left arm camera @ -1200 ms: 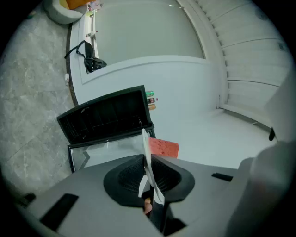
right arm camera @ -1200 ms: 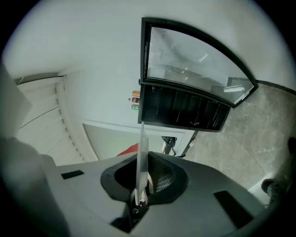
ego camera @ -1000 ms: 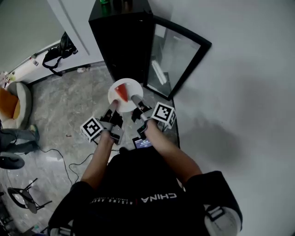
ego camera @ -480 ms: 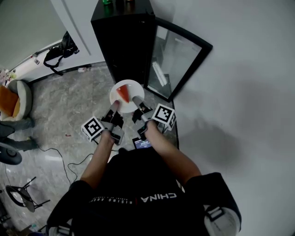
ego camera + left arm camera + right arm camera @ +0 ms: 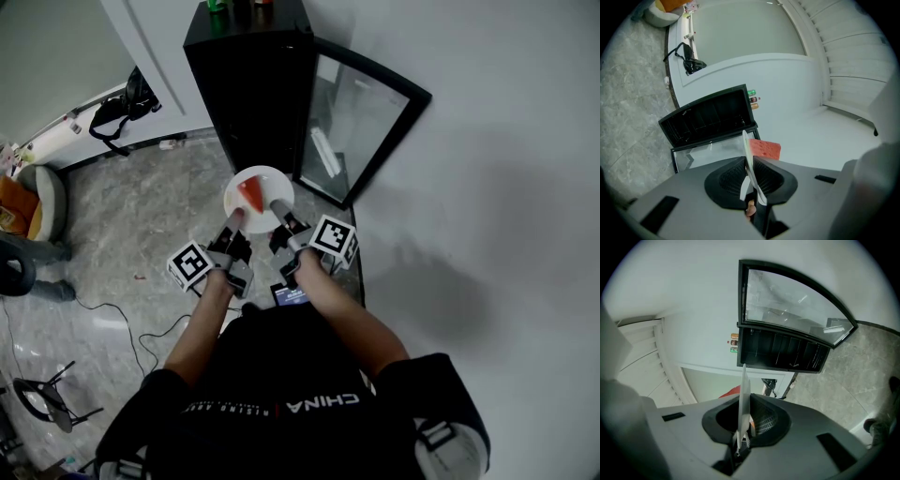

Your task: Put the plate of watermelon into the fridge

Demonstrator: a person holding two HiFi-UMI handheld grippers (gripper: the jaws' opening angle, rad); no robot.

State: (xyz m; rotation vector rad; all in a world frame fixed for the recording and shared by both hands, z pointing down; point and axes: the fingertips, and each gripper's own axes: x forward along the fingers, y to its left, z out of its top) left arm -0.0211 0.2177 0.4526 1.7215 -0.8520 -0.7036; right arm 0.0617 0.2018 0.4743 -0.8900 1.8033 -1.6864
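Note:
A white plate (image 5: 260, 201) carrying a red watermelon wedge (image 5: 249, 192) hangs in front of the black fridge (image 5: 253, 84), whose glass door (image 5: 361, 117) stands open to the right. My left gripper (image 5: 232, 221) is shut on the plate's near left rim and my right gripper (image 5: 279, 212) on its near right rim. In the left gripper view the plate (image 5: 749, 157) runs edge-on between the pads, with the watermelon (image 5: 765, 149) beyond and the fridge (image 5: 710, 117) ahead. The right gripper view also shows the plate (image 5: 743, 397) edge-on, pinched by the pads, facing the fridge (image 5: 783, 352).
Small bottles (image 5: 234, 7) stand on top of the fridge. A black bag (image 5: 122, 103) lies by the wall at left. Cables (image 5: 141, 328) trail over the marble floor, and a stool (image 5: 42, 403) stands at lower left. A white wall closes off the right side.
Both grippers and the plate hold nearly the same place before the fridge. At the left edge, a person's legs have shifted away.

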